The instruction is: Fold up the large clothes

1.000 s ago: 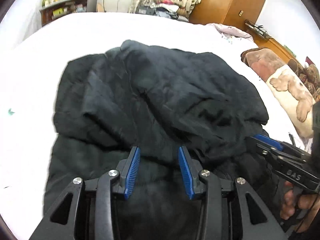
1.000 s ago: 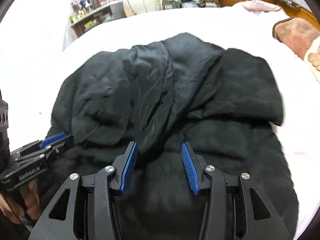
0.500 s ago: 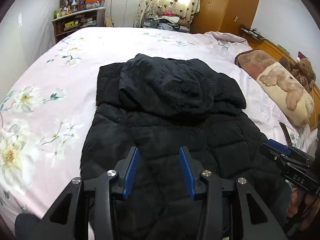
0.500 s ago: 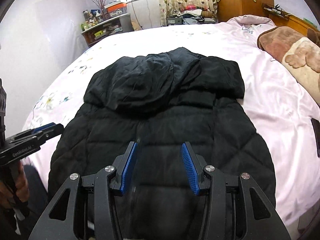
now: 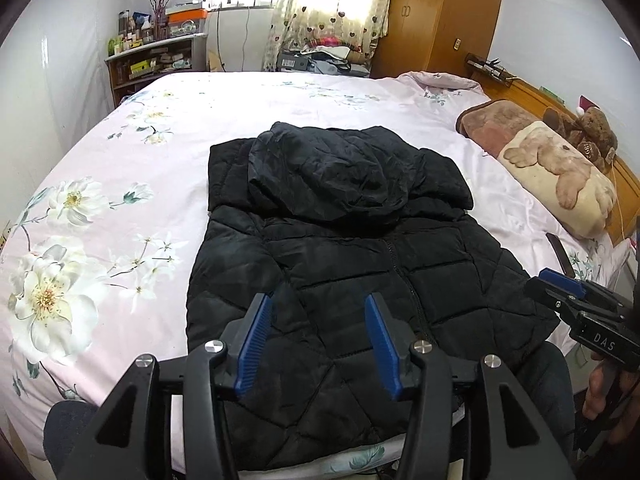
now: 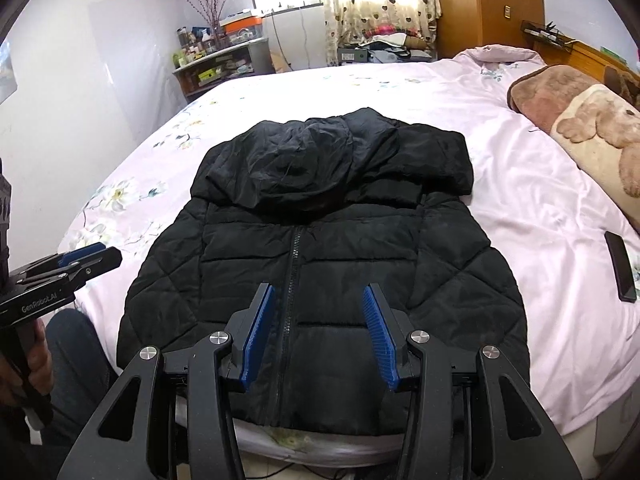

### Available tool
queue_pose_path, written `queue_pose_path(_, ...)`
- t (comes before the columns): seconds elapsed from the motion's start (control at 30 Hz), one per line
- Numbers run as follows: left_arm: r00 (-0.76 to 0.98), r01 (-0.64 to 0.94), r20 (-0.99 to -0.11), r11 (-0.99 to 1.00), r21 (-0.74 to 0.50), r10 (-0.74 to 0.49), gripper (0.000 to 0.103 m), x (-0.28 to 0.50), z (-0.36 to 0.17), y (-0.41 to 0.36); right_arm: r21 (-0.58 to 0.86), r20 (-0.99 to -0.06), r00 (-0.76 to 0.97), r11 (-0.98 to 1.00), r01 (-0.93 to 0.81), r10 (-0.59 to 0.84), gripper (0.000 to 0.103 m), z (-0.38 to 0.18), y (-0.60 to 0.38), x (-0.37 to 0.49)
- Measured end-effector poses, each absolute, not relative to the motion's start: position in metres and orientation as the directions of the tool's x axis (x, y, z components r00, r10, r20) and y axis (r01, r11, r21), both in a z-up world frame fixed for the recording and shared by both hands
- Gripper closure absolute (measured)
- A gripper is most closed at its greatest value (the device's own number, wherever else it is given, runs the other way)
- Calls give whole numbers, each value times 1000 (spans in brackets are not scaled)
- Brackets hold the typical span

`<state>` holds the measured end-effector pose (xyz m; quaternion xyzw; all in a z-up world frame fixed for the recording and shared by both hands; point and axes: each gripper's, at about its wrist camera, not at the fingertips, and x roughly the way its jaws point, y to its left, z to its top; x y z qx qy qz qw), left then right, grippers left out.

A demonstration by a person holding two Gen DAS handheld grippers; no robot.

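A black quilted jacket (image 6: 320,240) lies front up on the bed (image 6: 520,208), zip closed and running toward six o'clock, its hem hanging just over the near mattress edge. The hood (image 5: 340,172) is flopped down over the collar at twelve o'clock, rumpled, and no sleeve shows at either side, so they seem to be tucked in already, though I cannot tell how neatly.

The left gripper (image 5: 318,340) hovers above the lower left panel with its jaws wide and nothing between them; the right gripper (image 6: 318,332) hangs over the zip near the hem, jaws equally wide and empty. Neither blue pad touches cloth.

The step in hand looks like taking hold for the next fold. To do it well, each gripper should drop to a hem corner, at about seven and five o'clock, and bite through all the padded layers, not just the slippery shell. Lift both corners together and level, carry them toward twelve o'clock, and lay the hem along the base of the hood so the crease falls straight across the body. Puffy filling springs back, so press the fold flat before letting go.

A dark phone (image 6: 620,266) lies on the sheet at three o'clock, well apart from the jacket, and a bear-print pillow (image 5: 560,178) sits at two o'clock
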<state>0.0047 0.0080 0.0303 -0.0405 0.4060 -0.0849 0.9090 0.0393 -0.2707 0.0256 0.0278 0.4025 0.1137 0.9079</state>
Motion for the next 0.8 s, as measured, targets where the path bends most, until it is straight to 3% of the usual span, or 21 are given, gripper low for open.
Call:
queue_pose_path(0.4,676,58,-727,992,-111,-121,41,-7,16,36,173,-714,663,974,-144,225,55,20,-294,33)
queue_pose_path(0.5,663,21,-743,994,-103,-91,40,-5,2,49,179,-736,647,979,-98,200,48,7,-312,35)
queue_pose_path(0.8,551,-83,-833,990,-111,-48,37,9,-63,84,203,-797,592,976,76,120,47,-35,-385,54)
